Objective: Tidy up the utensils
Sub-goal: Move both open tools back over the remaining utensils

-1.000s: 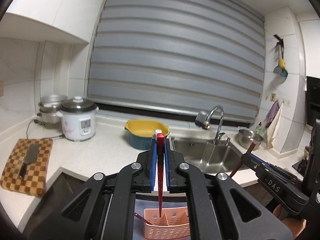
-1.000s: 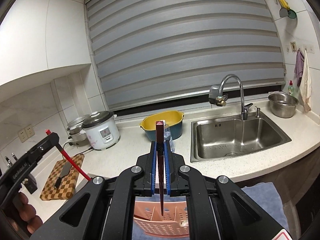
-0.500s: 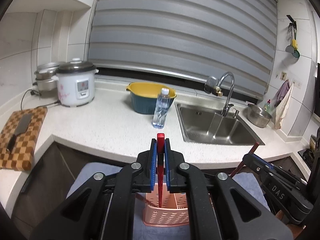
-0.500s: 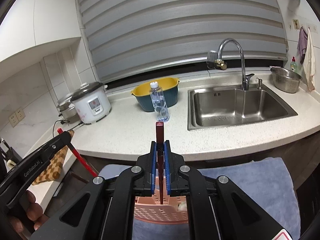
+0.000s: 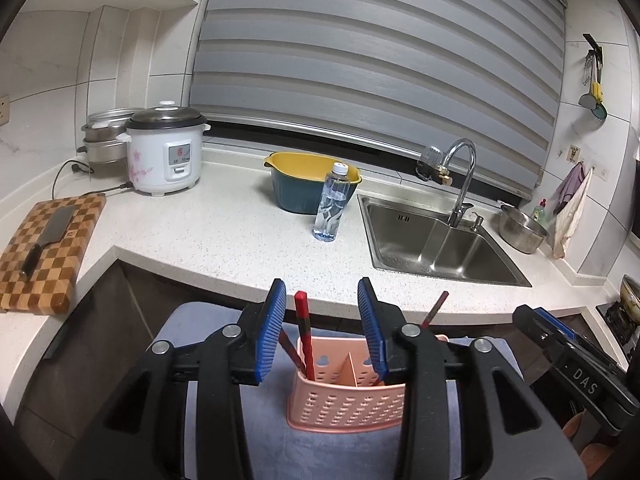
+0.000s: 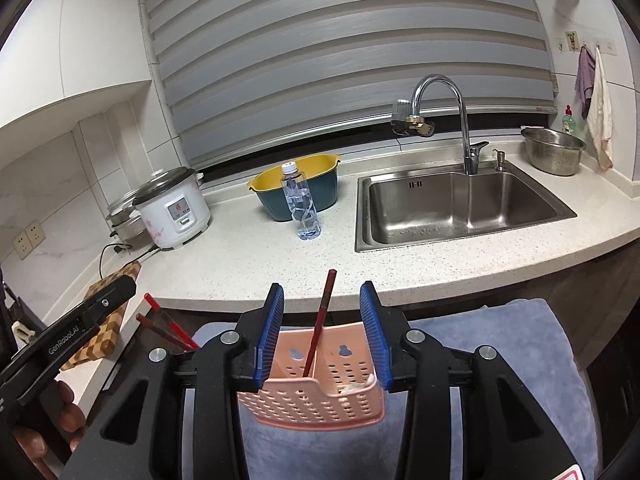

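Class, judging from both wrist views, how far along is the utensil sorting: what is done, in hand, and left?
Done: red chopsticks stand in the pink holder, a darker one too. In hand: nothing; the left hand-held gripper and right hand-held gripper have just been opening, pads clear of the sticks. Left: no loose utensils show.

Wide bare stretch of speckled white countertop (image 5: 224,240) between checkered wooden cutting board (image 5: 44,248) and steel sink (image 5: 436,244). Broken only by clear plastic water bottle (image 5: 331,204) just before yellow-and-teal basin (image 5: 304,184). Lower down, pink perforated plastic utensil caddy (image 5: 344,404) on blue-grey towel (image 6: 520,360), with red chopsticks (image 5: 303,332) sticking upward from its compartments.
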The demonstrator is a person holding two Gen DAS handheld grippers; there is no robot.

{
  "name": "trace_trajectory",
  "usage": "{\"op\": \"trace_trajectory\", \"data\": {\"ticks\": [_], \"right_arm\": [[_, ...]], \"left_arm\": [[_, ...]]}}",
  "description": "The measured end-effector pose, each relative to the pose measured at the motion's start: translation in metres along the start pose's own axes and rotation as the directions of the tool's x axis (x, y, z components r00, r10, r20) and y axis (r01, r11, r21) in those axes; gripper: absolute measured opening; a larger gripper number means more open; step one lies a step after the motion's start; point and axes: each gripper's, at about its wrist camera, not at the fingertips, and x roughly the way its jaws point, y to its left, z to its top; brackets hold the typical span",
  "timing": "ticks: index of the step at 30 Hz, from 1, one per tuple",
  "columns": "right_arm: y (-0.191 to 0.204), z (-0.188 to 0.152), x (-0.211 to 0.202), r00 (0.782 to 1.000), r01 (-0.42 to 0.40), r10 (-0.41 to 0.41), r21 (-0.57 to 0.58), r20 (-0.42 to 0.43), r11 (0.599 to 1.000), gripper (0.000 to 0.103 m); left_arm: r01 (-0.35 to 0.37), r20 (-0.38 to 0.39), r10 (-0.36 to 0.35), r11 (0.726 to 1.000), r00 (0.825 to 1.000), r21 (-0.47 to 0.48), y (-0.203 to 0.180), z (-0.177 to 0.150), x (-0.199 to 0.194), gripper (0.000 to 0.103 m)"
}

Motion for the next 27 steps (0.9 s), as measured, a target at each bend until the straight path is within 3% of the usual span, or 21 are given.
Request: {"op": "trace_trajectory", "data": {"ticks": [3, 7, 12, 16, 21, 27], "right_arm": [[-0.005, -0.005, -0.013, 1.000, -0.004, 0.004, 0.009, -0.006, 1.000, 0.040], [-0.014, -0.022, -0.043, 1.000, -0.015, 0.016, 0.017, -0.013, 1.000, 0.051], [-0.030, -0.074, -0.088, 0.998, -0.008, 0.009, 0.014, -0.065, 1.000, 0.055], [-0.040, -0.130, -0.119, 0.990, 0.035, -0.040, -0.039, -0.134, 0.999, 0.055], [-0.044, -0.214, -0.153, 0.964, 0.064, -0.086, -0.097, -0.251, 0.993, 0.056], [-0.036, -0.291, -0.173, 0.930, 0.054, -0.099, -0.135, -0.355, 0.989, 0.055]], "left_arm": [[0.002, 0.006, -0.002, 1.000, 1.000, 0.003, -0.001, -0.004, -0.015, 0.036], [0.009, 0.007, -0.010, 1.000, 1.000, 0.015, -0.002, -0.017, -0.044, 0.052], [0.002, -0.014, -0.002, 0.999, 1.000, 0.035, 0.002, -0.054, -0.083, 0.061], [-0.002, -0.069, 0.003, 1.000, 0.998, 0.008, 0.013, -0.104, -0.112, 0.062], [-0.025, -0.145, 0.031, 0.999, 0.989, 0.047, 0.016, -0.172, -0.141, 0.062], [-0.017, -0.284, 0.029, 0.999, 0.958, 0.045, 0.019, -0.252, -0.167, 0.062]]}}
